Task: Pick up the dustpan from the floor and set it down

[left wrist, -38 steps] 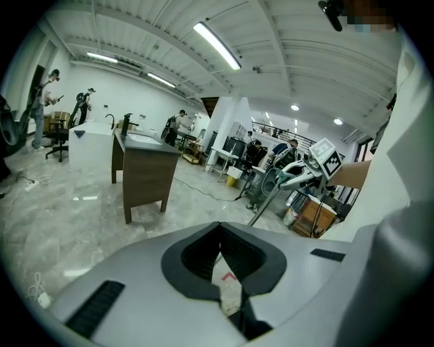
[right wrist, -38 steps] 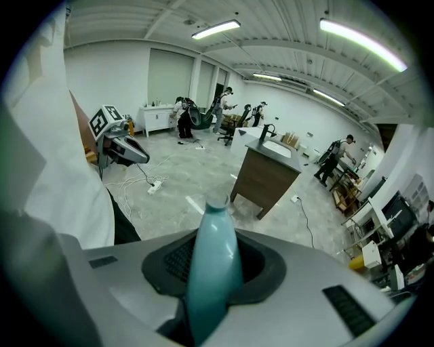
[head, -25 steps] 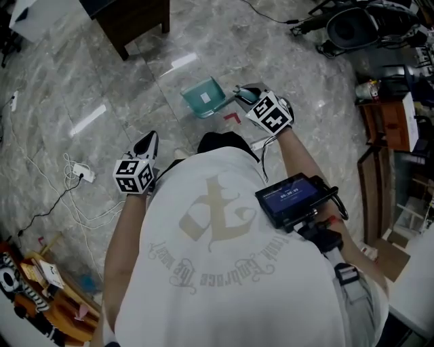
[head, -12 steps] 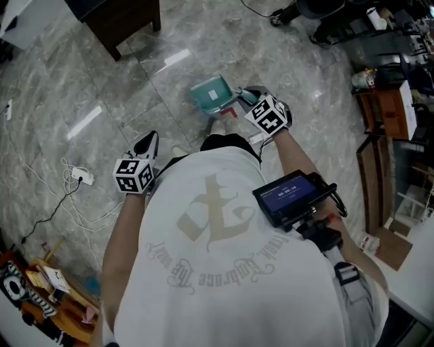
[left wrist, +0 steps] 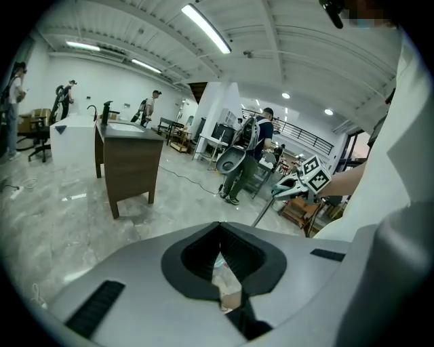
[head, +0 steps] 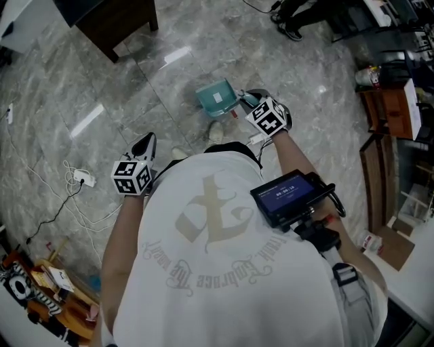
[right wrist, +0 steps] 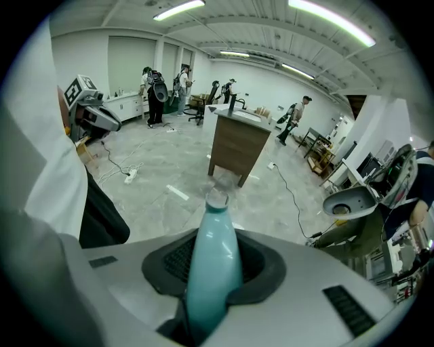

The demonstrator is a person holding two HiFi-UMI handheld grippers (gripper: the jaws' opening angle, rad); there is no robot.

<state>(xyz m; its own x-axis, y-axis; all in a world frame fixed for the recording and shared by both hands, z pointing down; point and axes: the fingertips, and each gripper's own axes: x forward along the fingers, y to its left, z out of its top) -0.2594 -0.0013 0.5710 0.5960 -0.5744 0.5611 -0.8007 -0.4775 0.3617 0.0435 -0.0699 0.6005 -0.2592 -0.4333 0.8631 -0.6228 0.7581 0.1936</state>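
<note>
The teal dustpan [head: 217,98] hangs from its long handle just in front of the person's feet, its pan low over the grey marble floor; I cannot tell whether it touches. My right gripper [head: 252,101] points steeply down and is shut on the teal handle [right wrist: 213,261], which runs up between its pads. In the left gripper view the same handle [left wrist: 266,209] slants down from the right gripper [left wrist: 306,179]. My left gripper [head: 145,145] is held at the person's left side, jaws together with nothing between them.
A dark wooden desk [head: 108,20] stands at the far left. White cables and a power strip [head: 81,178] lie on the floor to the left. Wooden furniture and clutter [head: 386,108] line the right side. A screen device [head: 288,196] sits at the person's waist.
The right gripper has come down and shifted a little right with the dustpan, which now hangs closer to the feet. The left gripper has barely moved.
</note>
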